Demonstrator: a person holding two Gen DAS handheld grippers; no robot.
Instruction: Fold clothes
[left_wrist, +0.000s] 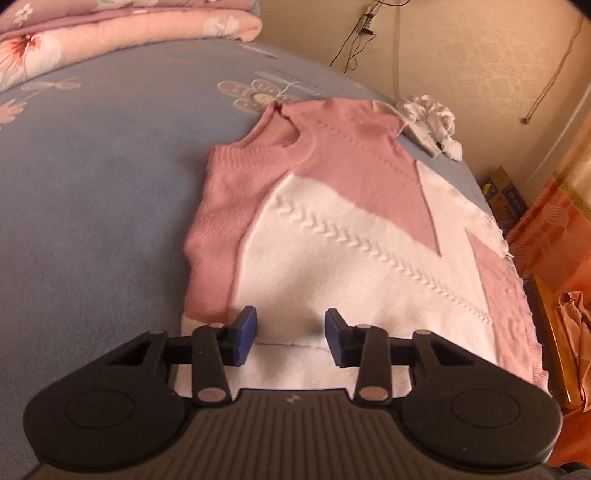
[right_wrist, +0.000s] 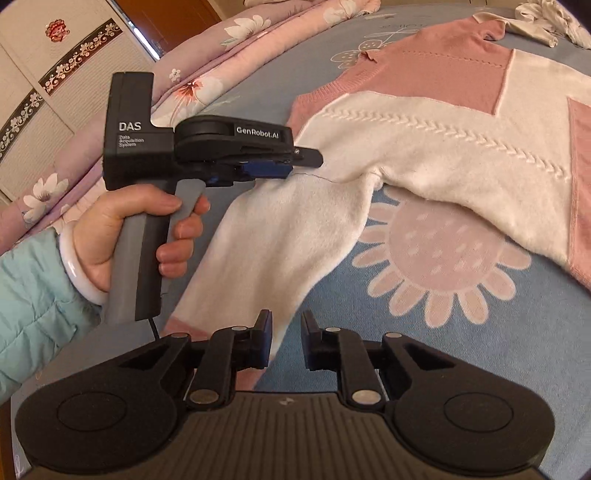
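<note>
A pink-and-white sweater (left_wrist: 332, 229) lies flat on the bed (left_wrist: 92, 203), its collar at the far end and its hem toward the person. One white sleeve (right_wrist: 280, 236) runs out sideways and back toward the near edge of the bed, ending in a pink cuff (right_wrist: 184, 326).

The left gripper (left_wrist: 290, 338) sits low over the armpit seam, where sleeve meets body. Its fingers (left_wrist: 245, 339) stand partly apart with white knit under the gap and are not pinching it. The right gripper (right_wrist: 286, 341) is down at the cuff end, its fingers (right_wrist: 264, 341) also parted and closing on nothing yet, with the sleeve's edge just at the left finger.

So the sleeve's long axis runs from one gripper to the other (left at the root, right at the tip). The right hand is the nearer to the cuff and seems best placed to carry it across the body, with the left pinning the seam.
</note>
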